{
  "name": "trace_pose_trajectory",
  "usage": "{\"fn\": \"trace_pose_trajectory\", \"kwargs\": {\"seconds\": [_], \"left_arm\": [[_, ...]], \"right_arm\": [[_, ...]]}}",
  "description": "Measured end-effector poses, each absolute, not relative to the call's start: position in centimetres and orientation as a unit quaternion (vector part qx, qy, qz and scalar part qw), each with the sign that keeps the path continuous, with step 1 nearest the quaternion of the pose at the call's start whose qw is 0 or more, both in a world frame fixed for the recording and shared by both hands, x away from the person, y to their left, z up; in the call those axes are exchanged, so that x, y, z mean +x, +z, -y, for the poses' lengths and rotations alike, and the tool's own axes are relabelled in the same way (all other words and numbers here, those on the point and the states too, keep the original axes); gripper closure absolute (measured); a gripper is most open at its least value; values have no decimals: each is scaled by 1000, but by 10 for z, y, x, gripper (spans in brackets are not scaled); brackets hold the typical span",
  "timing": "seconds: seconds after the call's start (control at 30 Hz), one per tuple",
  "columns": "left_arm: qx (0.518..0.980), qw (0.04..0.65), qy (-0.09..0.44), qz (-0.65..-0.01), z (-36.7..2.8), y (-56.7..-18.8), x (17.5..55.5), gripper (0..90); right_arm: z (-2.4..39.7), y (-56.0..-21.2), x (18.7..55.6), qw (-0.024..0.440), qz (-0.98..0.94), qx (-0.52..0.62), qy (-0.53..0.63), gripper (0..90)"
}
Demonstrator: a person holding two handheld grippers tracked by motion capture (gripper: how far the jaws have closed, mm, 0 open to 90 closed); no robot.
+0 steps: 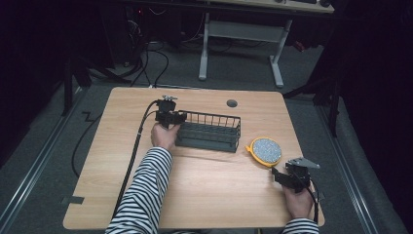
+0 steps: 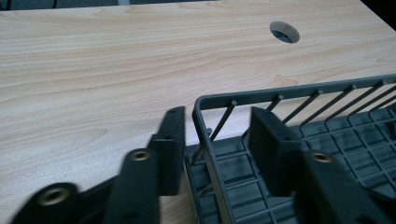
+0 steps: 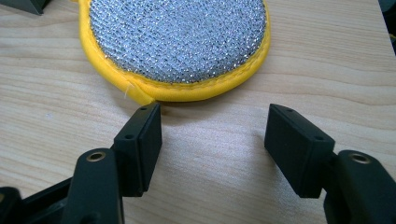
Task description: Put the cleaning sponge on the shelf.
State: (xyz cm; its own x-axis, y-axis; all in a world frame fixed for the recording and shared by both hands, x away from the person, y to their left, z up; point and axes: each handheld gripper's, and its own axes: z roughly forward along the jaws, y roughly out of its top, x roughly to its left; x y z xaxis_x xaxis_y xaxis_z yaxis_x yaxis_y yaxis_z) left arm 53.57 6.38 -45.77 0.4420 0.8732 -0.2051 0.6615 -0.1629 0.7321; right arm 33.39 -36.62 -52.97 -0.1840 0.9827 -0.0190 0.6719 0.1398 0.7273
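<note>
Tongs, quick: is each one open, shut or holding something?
Left tongs: open, astride the end wall of the dark wire basket, not clamped.
Right tongs: open, empty, just short of the round yellow-rimmed scouring pad.

A dim lab or office-type workroom is shown. A light wood-topped desk (image 1: 195, 185) with a round cable hole (image 1: 232, 103) is set on grey carpeted flooring (image 1: 39, 146). Behind it, a second desk (image 1: 243, 29) on white metal legs is seen, with black cables (image 1: 151, 61) trailed across the floor beneath. The surroundings are left in darkness.
</note>
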Motion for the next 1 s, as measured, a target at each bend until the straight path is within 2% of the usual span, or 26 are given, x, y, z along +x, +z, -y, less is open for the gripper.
{"fn": "trace_pose_trajectory", "kwargs": {"seconds": [0.1,0.23,0.33,0.63,0.67,0.77,1.0], "left_arm": [[751,400,137,-507,-66,-455,533,425],[749,418,145,-493,-79,-443,518,357],[761,406,157,-482,-87,-435,507,321],[749,437,156,-473,-124,-437,455,325],[747,437,164,-474,-132,-445,438,326],[747,429,173,-478,-139,-461,418,330],[758,386,185,-493,-151,-502,396,328]], "right_arm": [[366,-530,334,260,-709,584,299,367],[366,-530,334,260,-709,584,299,367],[366,-530,334,260,-709,584,299,367],[366,-530,334,259,-709,584,299,367],[366,-530,334,259,-710,582,301,372],[366,-530,335,258,-711,581,302,383],[366,-530,334,258,-712,579,302,383]]}}
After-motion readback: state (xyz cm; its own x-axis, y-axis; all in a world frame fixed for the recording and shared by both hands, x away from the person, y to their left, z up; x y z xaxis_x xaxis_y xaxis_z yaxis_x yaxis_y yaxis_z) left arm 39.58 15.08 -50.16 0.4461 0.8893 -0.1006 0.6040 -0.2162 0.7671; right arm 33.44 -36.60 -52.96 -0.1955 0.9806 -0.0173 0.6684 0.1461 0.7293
